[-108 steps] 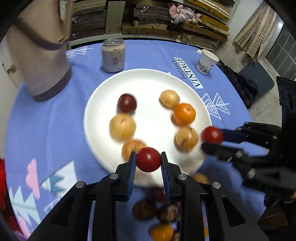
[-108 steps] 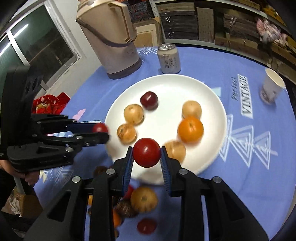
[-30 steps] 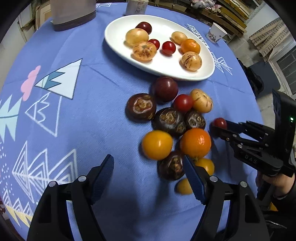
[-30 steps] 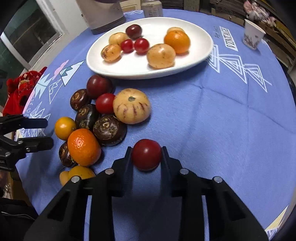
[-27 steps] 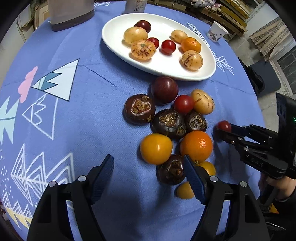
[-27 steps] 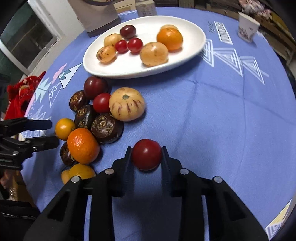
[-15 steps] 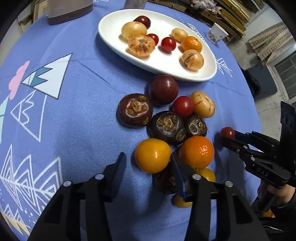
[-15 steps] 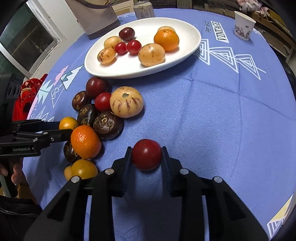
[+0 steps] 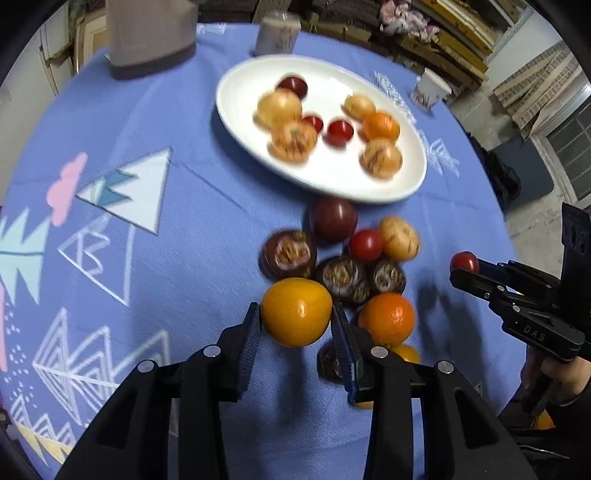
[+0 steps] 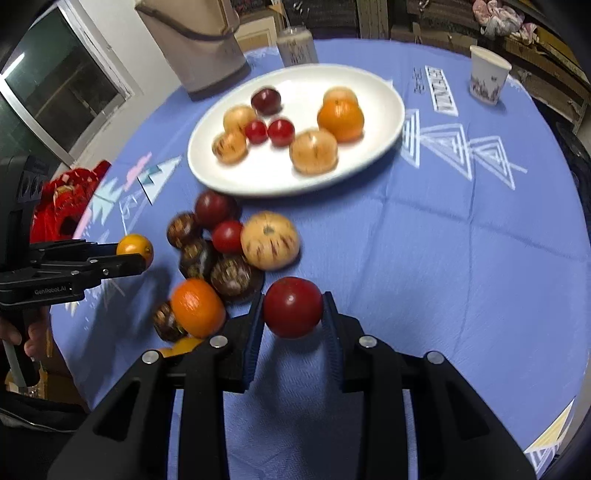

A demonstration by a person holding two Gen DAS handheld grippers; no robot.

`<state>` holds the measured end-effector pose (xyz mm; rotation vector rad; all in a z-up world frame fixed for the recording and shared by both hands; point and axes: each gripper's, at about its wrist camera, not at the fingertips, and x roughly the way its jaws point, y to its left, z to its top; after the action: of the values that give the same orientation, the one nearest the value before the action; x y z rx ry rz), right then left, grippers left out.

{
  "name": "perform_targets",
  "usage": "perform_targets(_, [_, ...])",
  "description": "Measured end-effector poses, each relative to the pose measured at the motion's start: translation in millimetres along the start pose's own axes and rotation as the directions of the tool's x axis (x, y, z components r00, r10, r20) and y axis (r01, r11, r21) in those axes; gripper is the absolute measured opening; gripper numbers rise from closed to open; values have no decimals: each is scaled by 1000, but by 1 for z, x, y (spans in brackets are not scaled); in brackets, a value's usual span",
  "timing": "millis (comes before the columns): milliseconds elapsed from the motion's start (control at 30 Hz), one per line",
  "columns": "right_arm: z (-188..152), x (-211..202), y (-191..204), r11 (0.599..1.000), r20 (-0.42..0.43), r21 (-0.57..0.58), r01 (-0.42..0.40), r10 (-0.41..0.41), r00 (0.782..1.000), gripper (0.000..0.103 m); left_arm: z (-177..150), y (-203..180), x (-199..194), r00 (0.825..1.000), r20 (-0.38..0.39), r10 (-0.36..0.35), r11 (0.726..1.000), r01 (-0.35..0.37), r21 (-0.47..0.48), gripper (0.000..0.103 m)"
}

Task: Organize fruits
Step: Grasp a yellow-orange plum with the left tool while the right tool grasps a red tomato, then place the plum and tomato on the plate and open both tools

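Note:
My left gripper (image 9: 297, 321) has its jaws closing, and its pads press on a yellow-orange fruit (image 9: 295, 314) held just above the blue cloth. My right gripper (image 10: 293, 306) is shut on a red tomato (image 10: 293, 306), raised off the cloth. The white plate (image 9: 332, 184) lies beyond with several fruits on it: pale striped ones, an orange, small red ones, a dark one. Between plate and grippers sits a pile (image 9: 343, 273) of dark purple fruits, a red tomato, a pale striped fruit and an orange (image 9: 386, 319). In the left wrist view the right gripper (image 9: 465, 267) shows at the right.
A beige jug (image 9: 147, 37), a can (image 9: 277, 33) and a paper cup (image 9: 430, 88) stand behind the plate. The round table's edge drops off close to the right in the left wrist view. A red bag (image 10: 66, 206) lies off the table's left edge.
The left gripper's jaws came together on the yellow-orange fruit and lifted it out of the pile. The right gripper rose with the red tomato still in it.

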<state>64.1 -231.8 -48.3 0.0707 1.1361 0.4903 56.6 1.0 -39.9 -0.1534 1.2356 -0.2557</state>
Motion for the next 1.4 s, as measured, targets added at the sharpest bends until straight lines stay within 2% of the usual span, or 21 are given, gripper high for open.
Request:
perform_targets(200, [40,-25,7,1000,96,-27,-17,19,995,30,28,-2,-26,997,79,0,1000,-1,10,39])
perform_targets(333, [71,-23,11,999,132,-44,-12,18,991,30,57,-6,-26,994,107,6,999,-12,47,39])
perform_targets(500, [104,1,16,997,133,-73,-4,14,991,30,100,-16,-1,993,114,22,997,-30,68,39])
perform_targets(700, [132,49,12,997,94,-73,22,-15,995,30,132,-17,32,996,82,44,996,-50,76,39])
perform_targets(1000, [152,83,1,998,78,-52,30,-26,997,32,156,-14,57,997,74,34,998,-38,52,39])
perform_targets(1033, [152,82,-3,999,85,-36,19,-16,996,32,157,-15,56,996,80,32,998,-36,51,42])
perform_targets(1133, [151,73,-9,1000,103,-5,1,-1,995,34,160,-13,49,993,109,51,998,-54,26,61])
perform_targets(1267, [145,54,-10,1000,129,3,-7,7,992,38,157,-13,33,990,139,22,1000,-23,9,61])
perform_targets(1367, [135,40,-8,1000,137,3,-9,8,991,40,147,-16,21,988,150,32,999,-35,24,64])
perform_targets(1400, [131,36,-8,1000,137,3,-8,7,990,45,143,-15,18,988,150,36,999,-40,25,64])
